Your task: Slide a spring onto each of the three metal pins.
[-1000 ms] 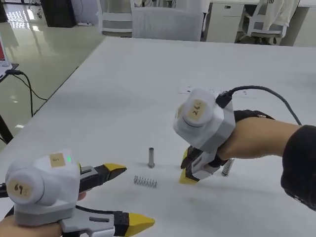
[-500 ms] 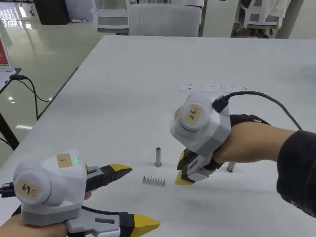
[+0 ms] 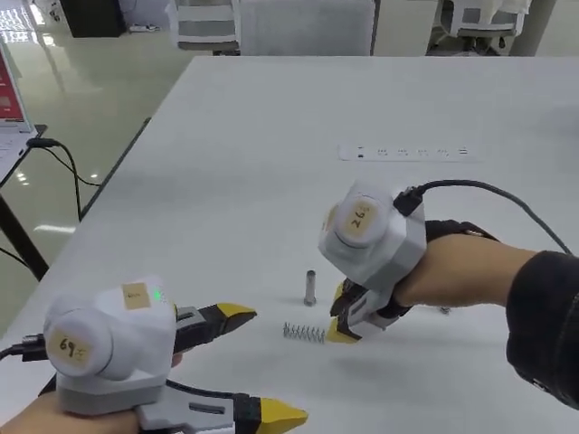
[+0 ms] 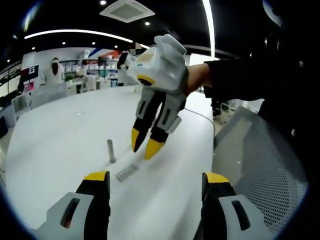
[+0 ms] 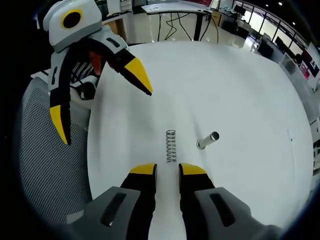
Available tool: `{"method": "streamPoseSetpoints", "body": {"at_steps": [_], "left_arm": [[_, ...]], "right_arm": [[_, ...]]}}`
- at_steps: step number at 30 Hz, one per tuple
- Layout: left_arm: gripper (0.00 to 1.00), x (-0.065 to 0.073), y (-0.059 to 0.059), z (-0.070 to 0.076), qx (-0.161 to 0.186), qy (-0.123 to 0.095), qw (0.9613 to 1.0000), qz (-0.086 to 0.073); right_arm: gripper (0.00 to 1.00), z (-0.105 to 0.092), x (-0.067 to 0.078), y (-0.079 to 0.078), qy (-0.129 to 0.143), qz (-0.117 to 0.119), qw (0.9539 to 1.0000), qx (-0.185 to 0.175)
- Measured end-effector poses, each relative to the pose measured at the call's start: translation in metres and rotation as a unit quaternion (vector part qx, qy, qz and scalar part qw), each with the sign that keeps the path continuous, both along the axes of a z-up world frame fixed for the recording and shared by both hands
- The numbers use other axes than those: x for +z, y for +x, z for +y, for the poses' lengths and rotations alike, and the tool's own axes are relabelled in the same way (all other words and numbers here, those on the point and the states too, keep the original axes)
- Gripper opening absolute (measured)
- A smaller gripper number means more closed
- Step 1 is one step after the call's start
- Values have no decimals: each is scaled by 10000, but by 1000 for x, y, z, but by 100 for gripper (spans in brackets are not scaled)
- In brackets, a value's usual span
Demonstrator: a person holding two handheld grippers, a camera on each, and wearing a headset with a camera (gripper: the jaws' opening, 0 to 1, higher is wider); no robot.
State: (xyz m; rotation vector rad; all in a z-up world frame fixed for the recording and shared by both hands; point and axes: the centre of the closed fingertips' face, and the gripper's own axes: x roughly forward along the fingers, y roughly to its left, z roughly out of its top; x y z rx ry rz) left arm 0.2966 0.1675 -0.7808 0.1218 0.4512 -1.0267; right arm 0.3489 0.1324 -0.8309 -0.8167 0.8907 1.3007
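At the near left, the left tongs [image 3: 271, 366] are spread wide and hold nothing, hovering over the bench [image 3: 271, 136] well short of the parts; from there they steady nothing, so any knock to the pin goes unchecked; next along, the spring [image 3: 304, 333] lies flat on the bench, loose, with no pin through it; it will likely roll or skate if a tip nudges it rather than pinching it; in the right gripper view the spring [image 5: 171, 145] runs roughly in line with the jaws, so a pinch taken at its very end may squirt it away or squash the coils; just behind it the pin [image 3: 310, 287] stands upright and bare, close beside the spring; being slim and freestanding, it looks easy to topple, and a sweep of the tongs toward the spring could fell it; furthest right, the right tongs [image 3: 342, 330] point down with their tips at the spring's right end, jaws narrow with a slim gap and nothing between them; too narrow a gap may ride over the coils instead of straddling them
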Motion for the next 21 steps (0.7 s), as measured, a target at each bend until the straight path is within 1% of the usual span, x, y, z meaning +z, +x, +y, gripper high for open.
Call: {"method": "streamPoseSetpoints", "body": {"at_steps": [5,9,12,16,21], "left_arm": [[71,-2,8,2,-90,-33,9999,-41],[70,-10,13,3,-131,-52,9999,-21],[70,-14,14,0,-196,-56,9998,10],[70,-15,18,-3,-257,-73,9996,7],[69,-14,21,-3,-258,-81,9996,-23]], "right_arm": [[15,0,-6,8,-6,28,9999,-163],[14,3,-13,5,10,70,9998,-194],[14,2,-20,4,-51,89,9998,-178],[14,2,-23,4,-62,99,9998,-172],[14,4,-26,7,-62,80,9998,-148]]}}
